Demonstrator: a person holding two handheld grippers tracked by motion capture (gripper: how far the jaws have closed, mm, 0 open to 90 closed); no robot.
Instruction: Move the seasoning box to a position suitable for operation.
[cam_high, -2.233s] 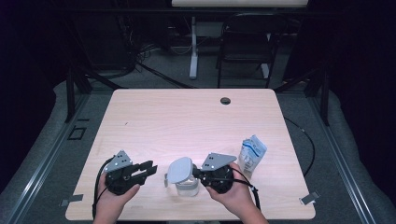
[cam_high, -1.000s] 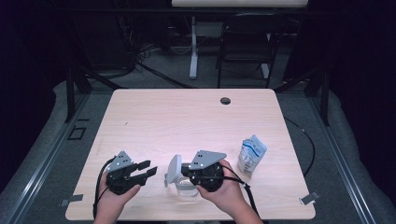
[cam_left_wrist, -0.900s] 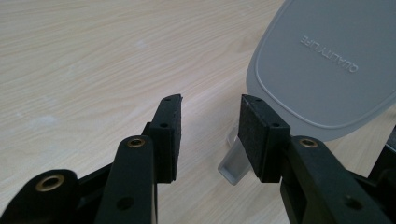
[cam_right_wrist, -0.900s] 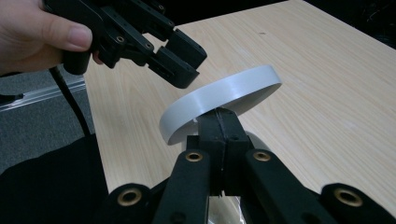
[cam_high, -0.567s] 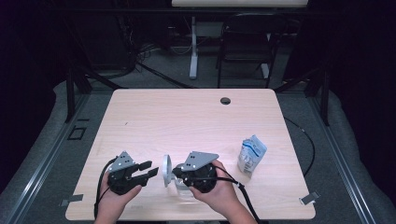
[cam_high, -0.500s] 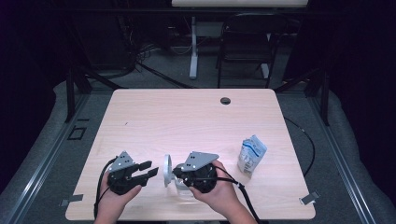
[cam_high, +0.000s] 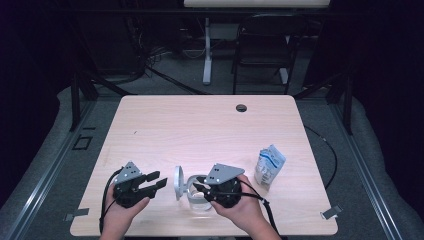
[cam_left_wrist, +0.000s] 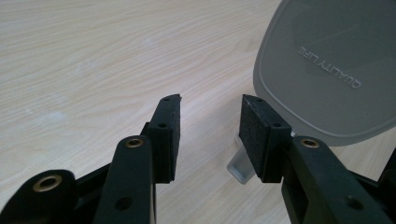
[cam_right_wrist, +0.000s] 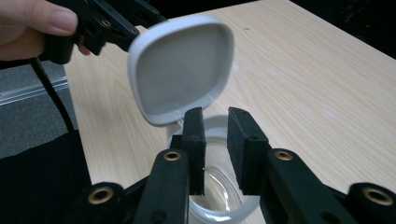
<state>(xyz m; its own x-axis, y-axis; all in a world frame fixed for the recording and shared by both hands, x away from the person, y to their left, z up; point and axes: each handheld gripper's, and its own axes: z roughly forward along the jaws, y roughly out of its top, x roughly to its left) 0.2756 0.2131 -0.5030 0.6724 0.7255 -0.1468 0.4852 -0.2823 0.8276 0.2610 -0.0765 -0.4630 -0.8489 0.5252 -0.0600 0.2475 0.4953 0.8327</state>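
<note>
The jar (cam_high: 199, 196) stands near the table's (cam_high: 210, 130) front edge, between the two hands, a clear container with a white rim and its grey lid (cam_high: 178, 182) hinged up on edge at the jar's left side. In the left gripper view the lid's (cam_left_wrist: 334, 70) outer face carries raised lettering, "QUALITY LIFE", seen upside down. In the right gripper view the lid's (cam_right_wrist: 182, 70) pale inner face stands upright just beyond the jaws, over the jar's (cam_right_wrist: 219, 186) open mouth.

The right gripper (cam_high: 200, 190) hangs over the jar's mouth, pointing left toward the lid. Its jaws have just been opening and now stand a little apart; nothing is pinched between the pads (cam_right_wrist: 194, 144), though the jar's rim shows in the gap below them.

The left gripper (cam_high: 159, 182) sits just left of the lid, its jaws spread wide and empty, the tips near the lid's outer face but not touching it. A small clear tab (cam_left_wrist: 239, 165) at the lid's foot shows behind the right pad.

A blue and white pouch (cam_high: 269, 166) stands to the right of the right hand (cam_high: 240, 207), apart from the jar; its print is too small to read. A dark grommet (cam_high: 241, 107) sits at the table's far edge.
</note>
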